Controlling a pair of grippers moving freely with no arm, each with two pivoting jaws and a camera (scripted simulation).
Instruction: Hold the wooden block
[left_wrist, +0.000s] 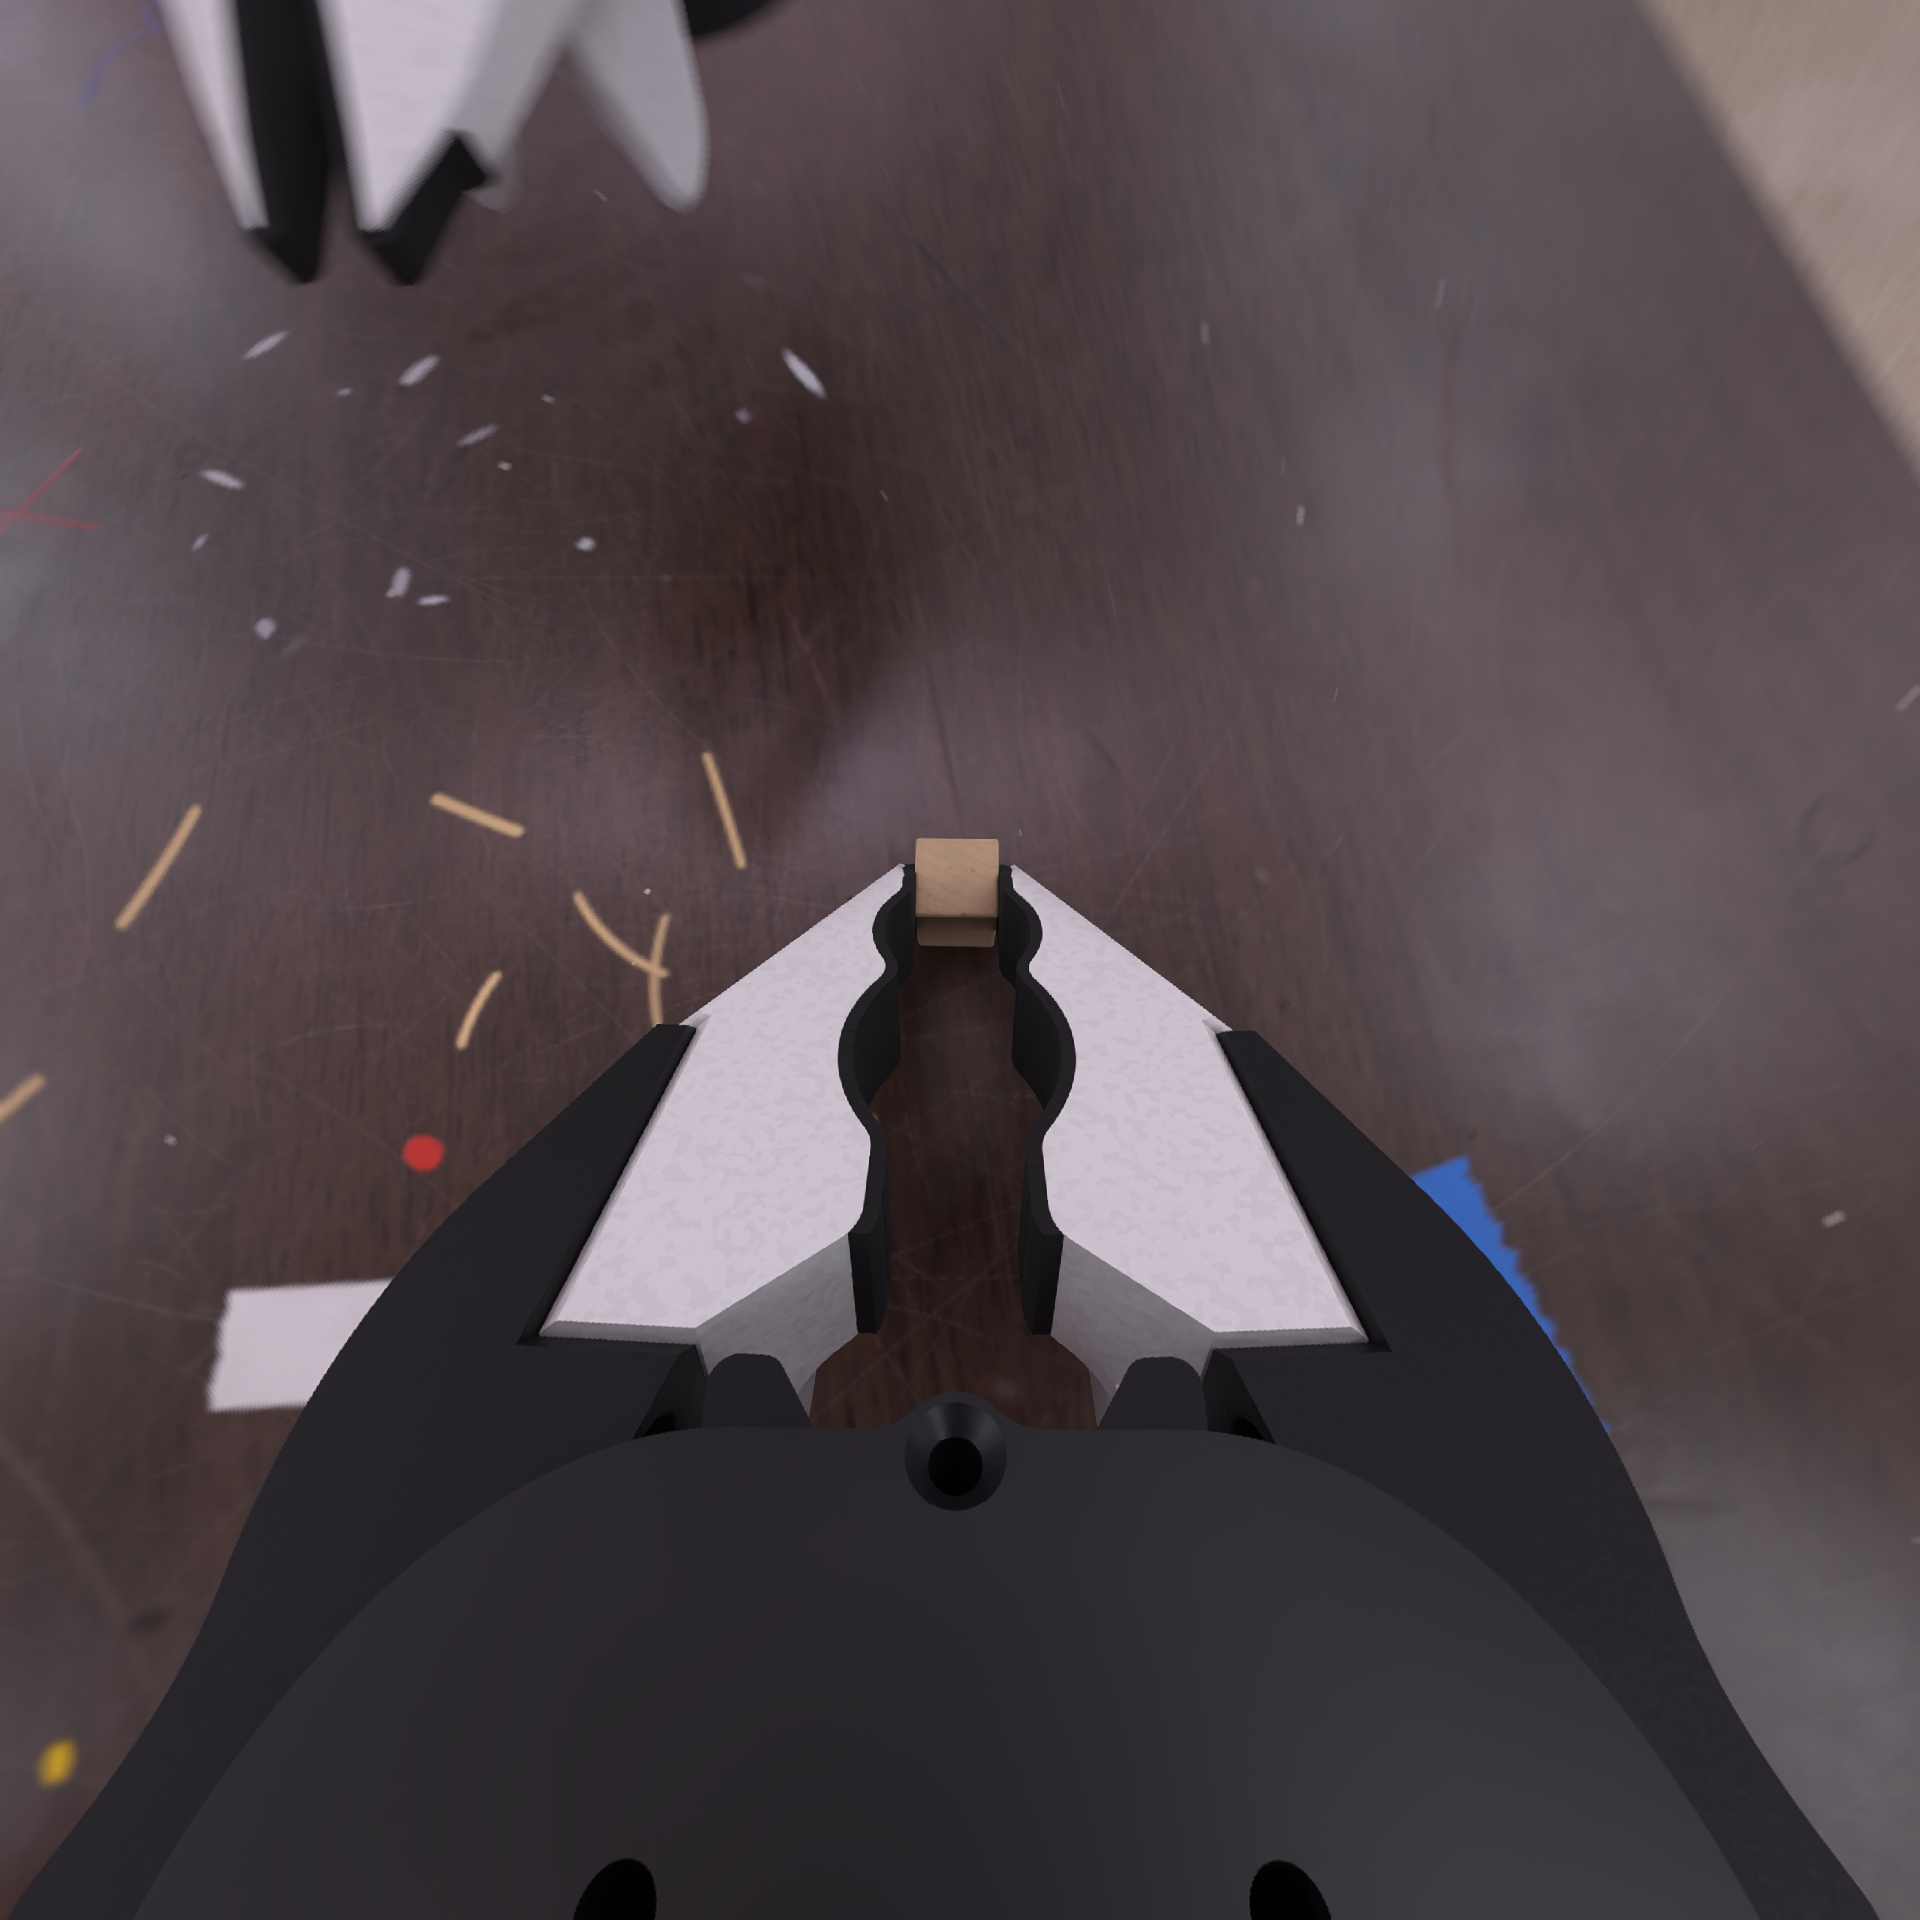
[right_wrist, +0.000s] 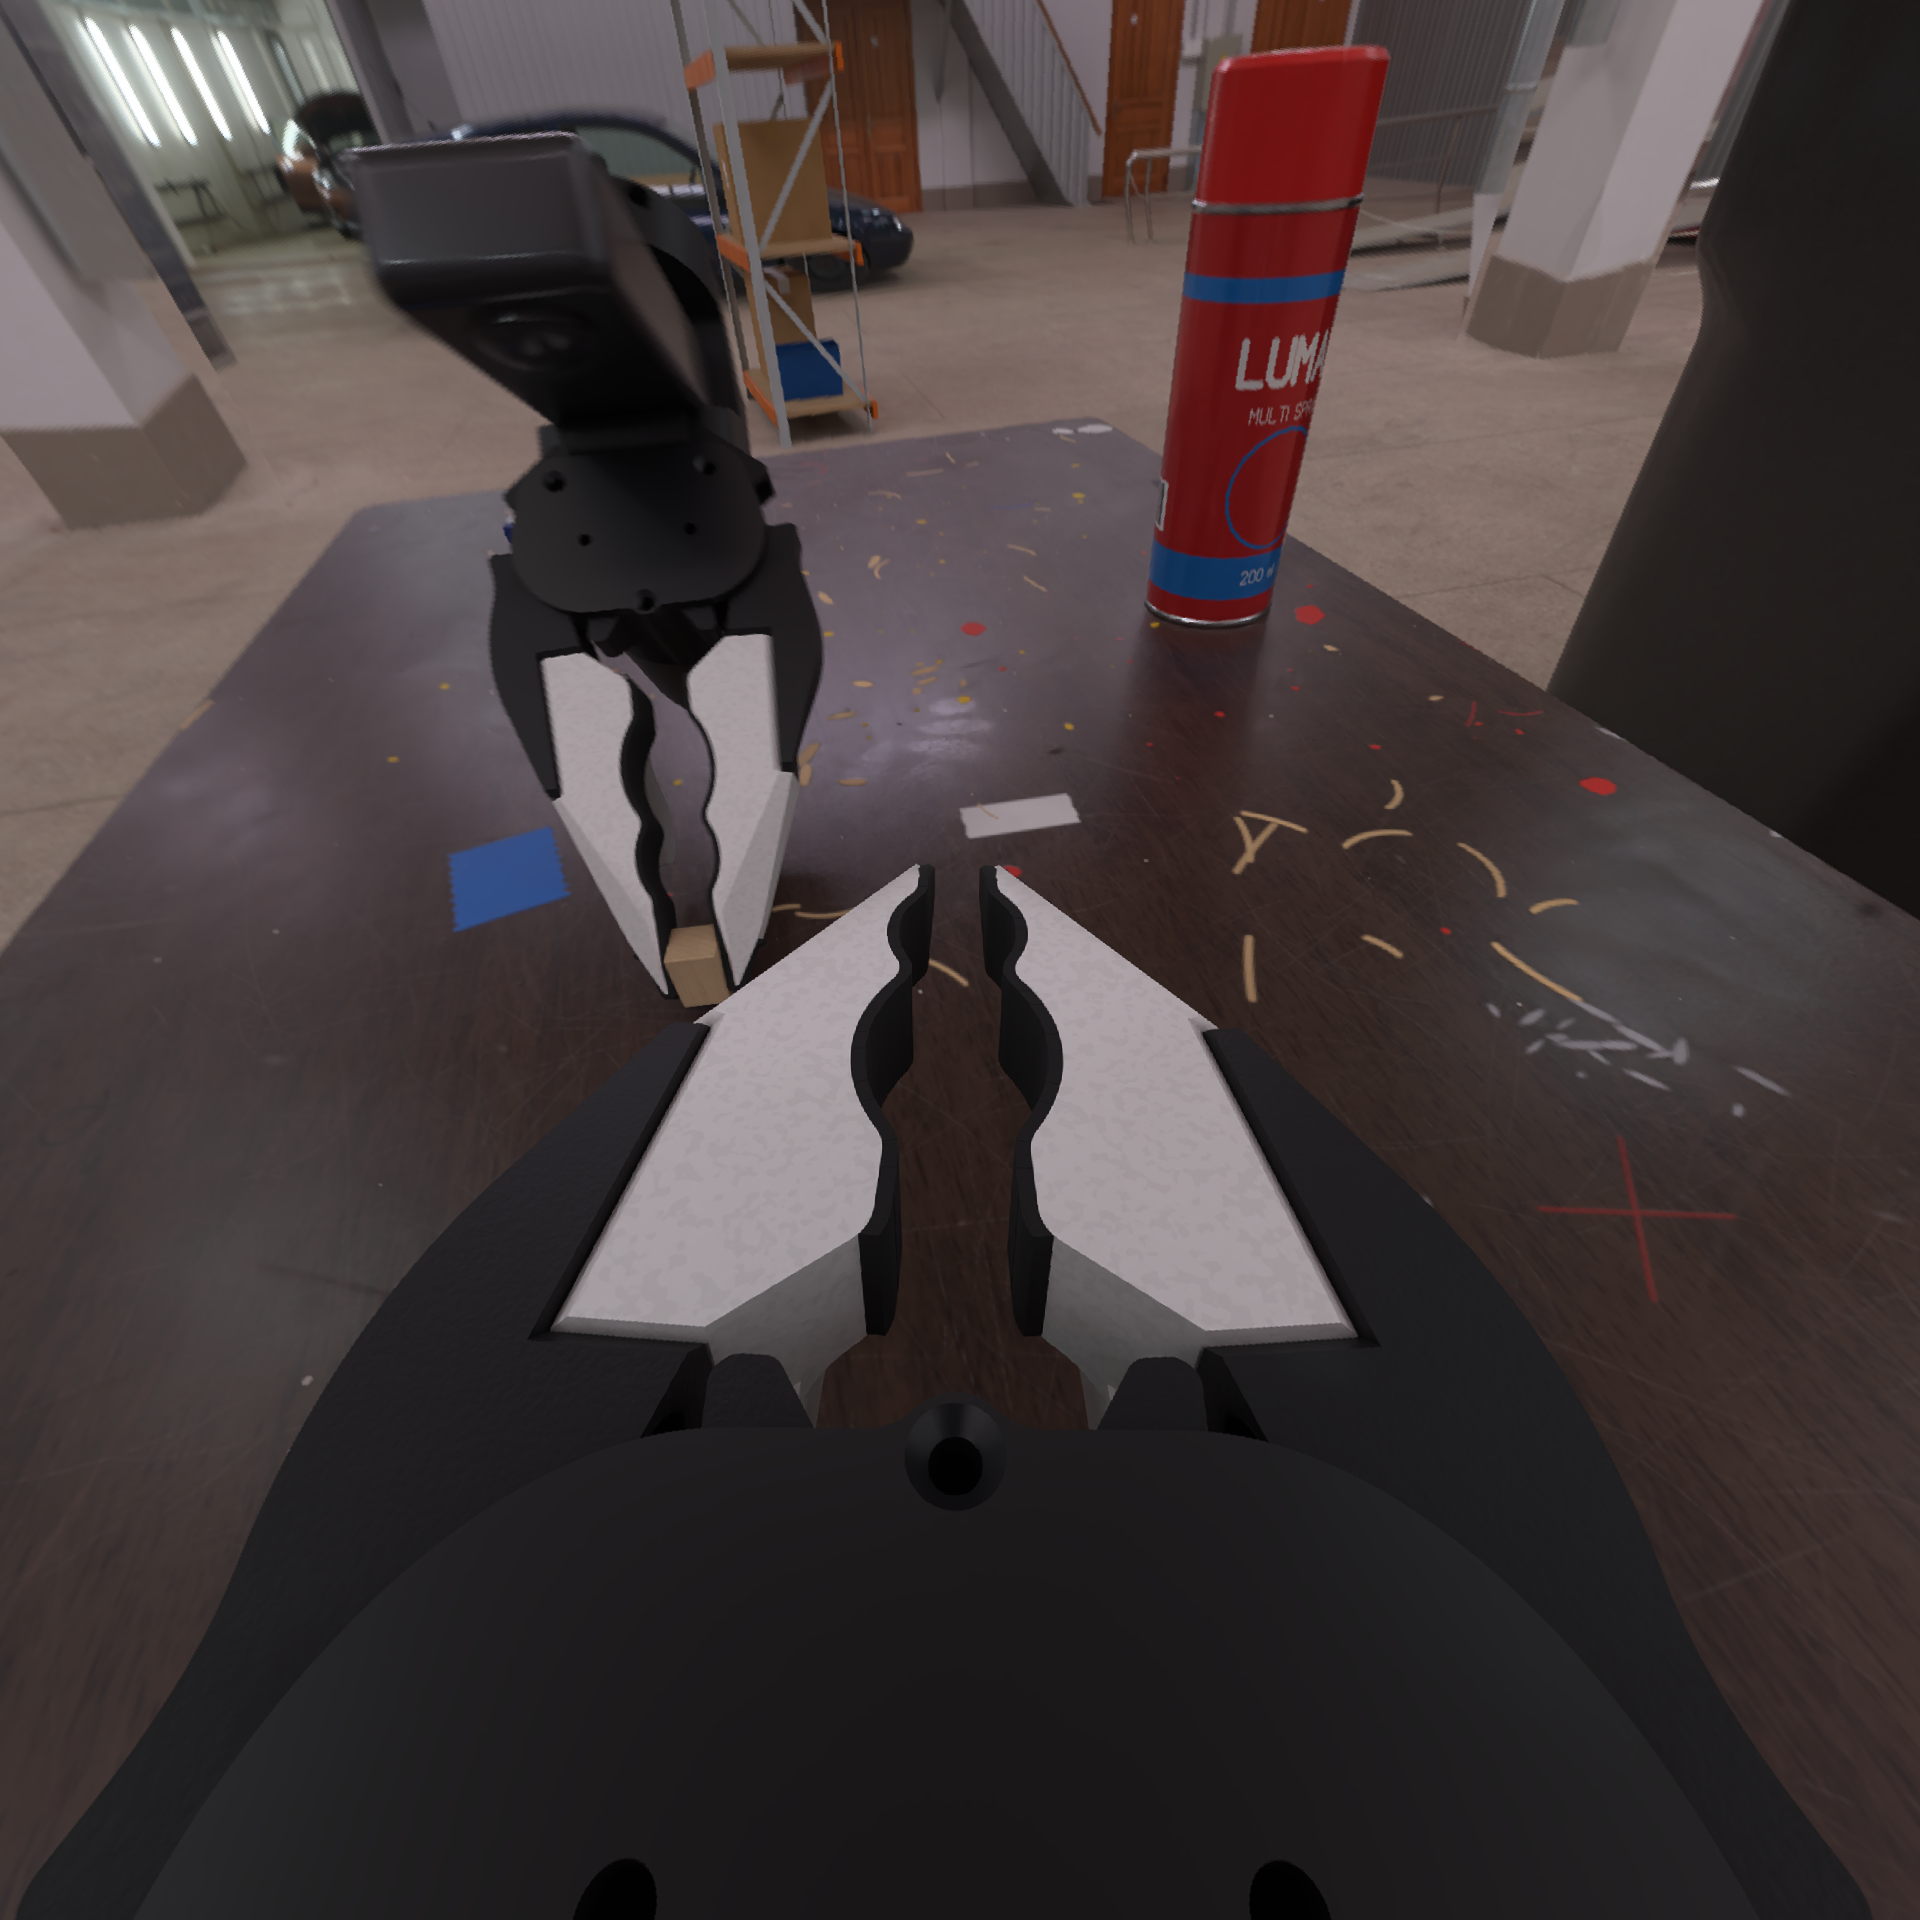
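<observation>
The small light wooden block sits between the fingertips of my left gripper, which is shut on it, low over the dark tabletop. In the right wrist view the left gripper points steeply down with the block at its tips, at or just above the table. My right gripper is empty, its jaws a narrow gap apart, just right of the block. It also shows in the left wrist view at the far upper left.
A tall red spray can stands at the table's far right. A blue patch and a white tape strip lie flat on the scratched, paint-flecked top. A dark upright shape rises at the right edge.
</observation>
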